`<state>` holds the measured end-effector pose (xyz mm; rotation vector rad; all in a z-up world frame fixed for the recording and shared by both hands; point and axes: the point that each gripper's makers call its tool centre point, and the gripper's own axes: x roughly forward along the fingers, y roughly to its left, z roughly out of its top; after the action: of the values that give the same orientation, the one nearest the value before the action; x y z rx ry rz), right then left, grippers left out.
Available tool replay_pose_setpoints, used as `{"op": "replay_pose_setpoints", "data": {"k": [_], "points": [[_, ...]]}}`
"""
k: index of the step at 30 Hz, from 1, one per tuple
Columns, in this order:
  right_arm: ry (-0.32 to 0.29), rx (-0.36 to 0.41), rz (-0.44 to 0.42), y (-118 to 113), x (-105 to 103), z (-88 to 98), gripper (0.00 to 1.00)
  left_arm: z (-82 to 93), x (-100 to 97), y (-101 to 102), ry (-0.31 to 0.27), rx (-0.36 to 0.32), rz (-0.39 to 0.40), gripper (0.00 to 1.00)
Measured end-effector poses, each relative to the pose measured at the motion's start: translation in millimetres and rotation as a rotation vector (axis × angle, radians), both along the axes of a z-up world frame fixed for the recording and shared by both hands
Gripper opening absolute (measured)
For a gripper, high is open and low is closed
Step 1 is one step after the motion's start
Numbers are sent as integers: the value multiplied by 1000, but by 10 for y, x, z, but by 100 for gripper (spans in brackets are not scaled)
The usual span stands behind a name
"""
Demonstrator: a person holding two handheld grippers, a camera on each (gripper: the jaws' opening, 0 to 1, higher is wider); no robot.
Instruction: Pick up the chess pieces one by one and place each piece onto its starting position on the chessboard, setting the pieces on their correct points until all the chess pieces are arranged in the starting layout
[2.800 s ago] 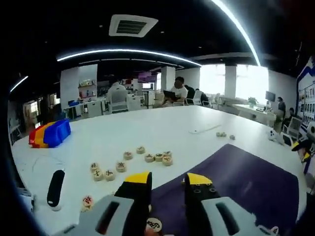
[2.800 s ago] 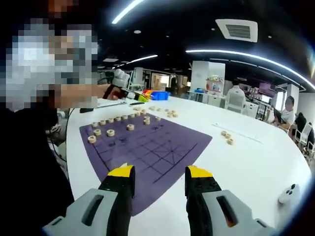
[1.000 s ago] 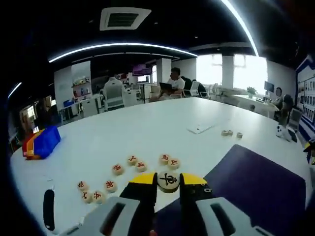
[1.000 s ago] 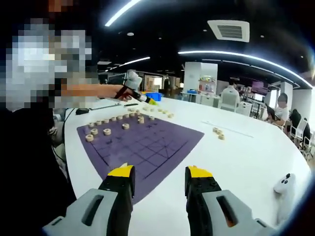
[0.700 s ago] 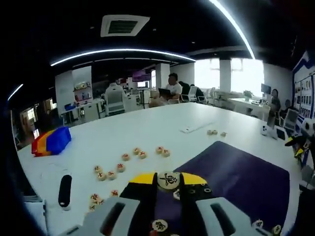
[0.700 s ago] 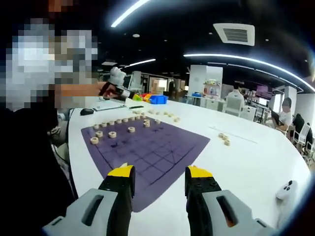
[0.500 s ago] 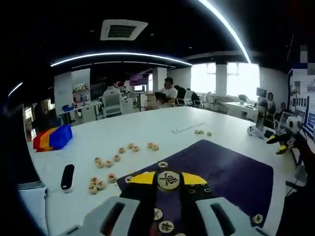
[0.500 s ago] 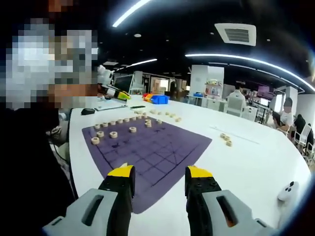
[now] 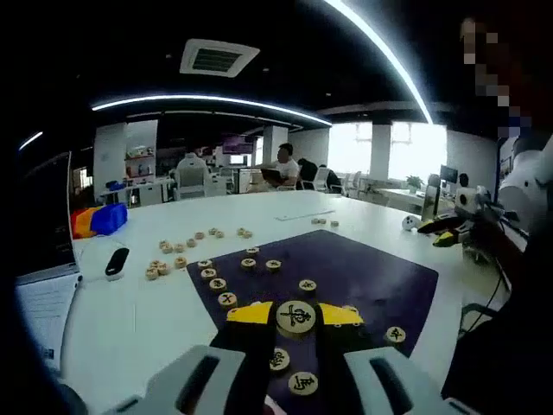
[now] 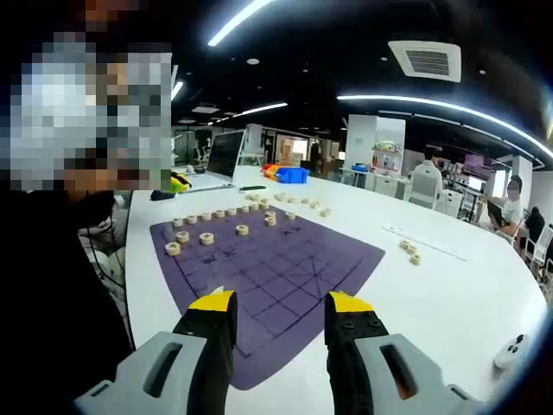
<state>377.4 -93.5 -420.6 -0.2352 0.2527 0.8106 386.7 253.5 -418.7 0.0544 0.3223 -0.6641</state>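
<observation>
While the left gripper [image 9: 295, 315] clamps a black-marked chess piece [image 9: 296, 316] above the purple chessboard [image 9: 363, 279], more pieces line its near edge. Right gripper [image 10: 279, 313] hangs with jaws apart over the board.

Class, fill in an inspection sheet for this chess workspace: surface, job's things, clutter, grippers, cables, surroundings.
Surface: white table under a purple chessboard mat.
Job's things: placed pieces along the mat's far edge; loose pieces on the table; one held piece.
Clutter: blue bin, laptop, black remote.
Grippers: left gripper shut on the held piece; right gripper open above the mat.
Cables: nothing seen.
Surroundings: office, seated people, ceiling lights.
</observation>
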Motion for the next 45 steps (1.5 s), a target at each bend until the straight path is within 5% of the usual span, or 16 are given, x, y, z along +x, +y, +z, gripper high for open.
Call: {"op": "replay_pose_setpoints", "data": {"k": [9, 17, 23, 26, 37, 45], "points": [[-1, -4, 23, 101, -1, 5, 41, -340, -438, -93, 62, 47, -113, 20], [-2, -9, 27, 118, -7, 21, 41, -624, -519, -150, 120, 108, -157, 20], [-1, -11, 27, 128, -15, 18, 41, -630, -497, -138, 104, 109, -160, 21], [-3, -9, 25, 125, -17, 26, 41, -636, -500, -116, 98, 113, -158, 30], [-11, -12, 31, 146, -27, 59, 41, -422, -478, -210, 52, 65, -171, 32], [-49, -3, 28, 184, -102, 181, 41, 82, -222, -277, -12, -146, -36, 34]]}}
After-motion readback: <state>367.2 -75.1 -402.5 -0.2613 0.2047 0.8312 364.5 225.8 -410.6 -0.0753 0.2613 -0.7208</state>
